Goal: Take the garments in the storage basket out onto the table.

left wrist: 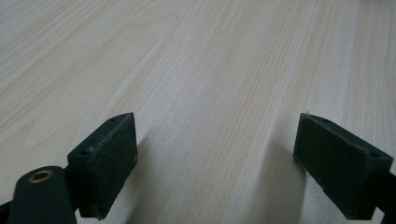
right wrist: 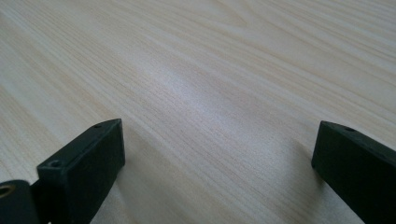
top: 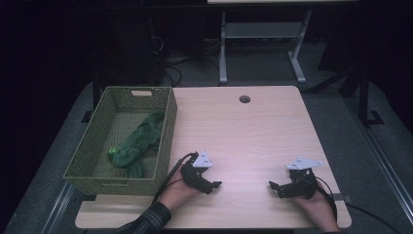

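A pale wooden table (top: 253, 131) has a round cable hole (top: 244, 99) near its far edge. On its left side sits a green woven basket (top: 168, 131) with a crumpled green cloth (top: 139, 144) lying inside. Near the front edge, the left gripper (top: 214, 185) rests low on the tabletop just beside the basket's near right corner, jaws apart and pointing toward the right. The right gripper (top: 273, 186) sits well apart from it, toward the table's right side, jaws apart and pointing left, so the two face each other. A plaid sleeve (top: 151, 219) enters at the bottom left.
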`<action>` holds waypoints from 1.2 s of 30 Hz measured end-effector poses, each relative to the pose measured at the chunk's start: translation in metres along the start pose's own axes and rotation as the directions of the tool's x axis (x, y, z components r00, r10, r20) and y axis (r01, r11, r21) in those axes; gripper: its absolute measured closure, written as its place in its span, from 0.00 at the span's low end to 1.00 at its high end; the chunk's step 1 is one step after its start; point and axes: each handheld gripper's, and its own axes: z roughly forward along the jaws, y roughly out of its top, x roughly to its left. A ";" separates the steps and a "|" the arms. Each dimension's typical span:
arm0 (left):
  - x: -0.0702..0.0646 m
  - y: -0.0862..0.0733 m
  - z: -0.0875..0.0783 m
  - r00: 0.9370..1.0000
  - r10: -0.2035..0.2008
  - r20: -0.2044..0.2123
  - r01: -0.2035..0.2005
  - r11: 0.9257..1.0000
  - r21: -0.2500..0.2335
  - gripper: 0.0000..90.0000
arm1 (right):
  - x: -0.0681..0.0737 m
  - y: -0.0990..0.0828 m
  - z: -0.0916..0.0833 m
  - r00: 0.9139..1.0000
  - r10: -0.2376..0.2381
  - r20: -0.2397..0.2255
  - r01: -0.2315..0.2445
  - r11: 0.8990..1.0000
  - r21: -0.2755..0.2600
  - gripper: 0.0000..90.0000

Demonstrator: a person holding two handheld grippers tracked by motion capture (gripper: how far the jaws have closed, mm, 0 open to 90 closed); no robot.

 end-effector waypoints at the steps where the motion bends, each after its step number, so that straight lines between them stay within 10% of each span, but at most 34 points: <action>1: 0.000 0.000 0.000 1.000 0.000 0.000 0.000 1.000 0.000 0.14 | 0.000 0.000 0.000 1.000 0.000 0.000 0.000 1.000 0.000 0.03; 36: 0.007 0.014 -0.022 0.999 -0.027 -0.023 0.026 0.999 -0.028 0.15 | 0.000 0.000 0.000 1.000 -0.007 -0.003 0.007 1.000 0.000 0.03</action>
